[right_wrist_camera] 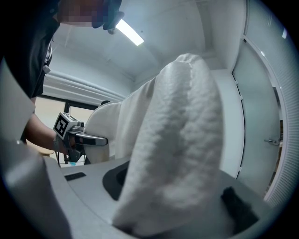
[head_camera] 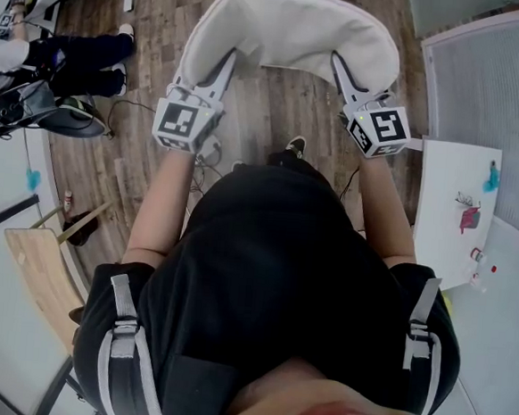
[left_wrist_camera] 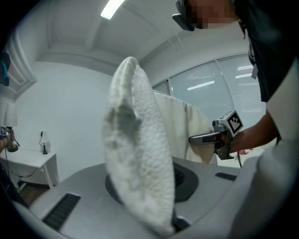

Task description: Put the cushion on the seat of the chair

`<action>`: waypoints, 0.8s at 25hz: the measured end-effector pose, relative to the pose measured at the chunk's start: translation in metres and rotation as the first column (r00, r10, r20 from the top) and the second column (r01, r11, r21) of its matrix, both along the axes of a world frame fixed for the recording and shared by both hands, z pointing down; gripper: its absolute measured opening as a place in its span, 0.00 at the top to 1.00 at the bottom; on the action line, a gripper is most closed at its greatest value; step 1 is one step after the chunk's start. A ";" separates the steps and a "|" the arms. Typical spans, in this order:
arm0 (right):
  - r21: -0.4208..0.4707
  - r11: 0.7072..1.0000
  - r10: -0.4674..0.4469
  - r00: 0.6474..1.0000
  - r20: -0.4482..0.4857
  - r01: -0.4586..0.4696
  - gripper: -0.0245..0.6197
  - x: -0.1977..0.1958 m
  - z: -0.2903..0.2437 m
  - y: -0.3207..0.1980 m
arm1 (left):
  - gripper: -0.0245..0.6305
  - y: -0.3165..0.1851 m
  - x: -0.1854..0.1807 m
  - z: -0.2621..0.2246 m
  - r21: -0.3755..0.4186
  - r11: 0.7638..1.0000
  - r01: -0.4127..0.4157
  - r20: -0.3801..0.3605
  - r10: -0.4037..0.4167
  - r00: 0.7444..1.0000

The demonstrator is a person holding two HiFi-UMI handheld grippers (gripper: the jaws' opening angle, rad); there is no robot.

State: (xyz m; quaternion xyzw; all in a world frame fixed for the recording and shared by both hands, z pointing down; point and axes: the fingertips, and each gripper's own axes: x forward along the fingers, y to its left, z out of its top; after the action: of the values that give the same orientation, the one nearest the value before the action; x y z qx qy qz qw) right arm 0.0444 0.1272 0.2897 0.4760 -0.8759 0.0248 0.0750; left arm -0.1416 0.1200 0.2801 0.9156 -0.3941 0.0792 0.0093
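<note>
Pinching opposite edges of white cushion (head_camera: 291, 30), left hand-held gripper (head_camera: 227, 63), right hand-held gripper (head_camera: 339, 65)

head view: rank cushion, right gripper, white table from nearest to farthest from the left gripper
1. cushion: clamped in the left gripper, at its left edge.
2. right gripper: across the cushion, on its right edge.
3. white table: far right, beyond the right gripper.
</note>
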 end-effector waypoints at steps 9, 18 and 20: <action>-0.005 0.999 -0.039 0.999 0.025 0.040 0.86 0.055 0.008 -0.038 | 0.87 -0.031 0.055 0.002 -0.009 0.999 0.035 0.027 -0.034 0.999; -0.019 0.997 -0.073 0.996 0.052 0.074 0.86 0.101 0.019 -0.067 | 0.87 -0.053 0.101 0.007 -0.020 0.998 0.059 0.058 -0.058 0.997; -0.021 0.997 -0.073 0.996 0.054 0.075 0.86 0.103 0.020 -0.072 | 0.87 -0.057 0.104 0.007 -0.024 0.998 0.061 0.060 -0.059 0.996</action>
State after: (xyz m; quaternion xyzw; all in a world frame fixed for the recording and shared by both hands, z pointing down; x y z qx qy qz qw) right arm 0.1478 0.0550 0.3095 0.4415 -0.8943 0.0448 0.0578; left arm -0.0379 0.0627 0.2869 0.9004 -0.4205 0.1113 0.0118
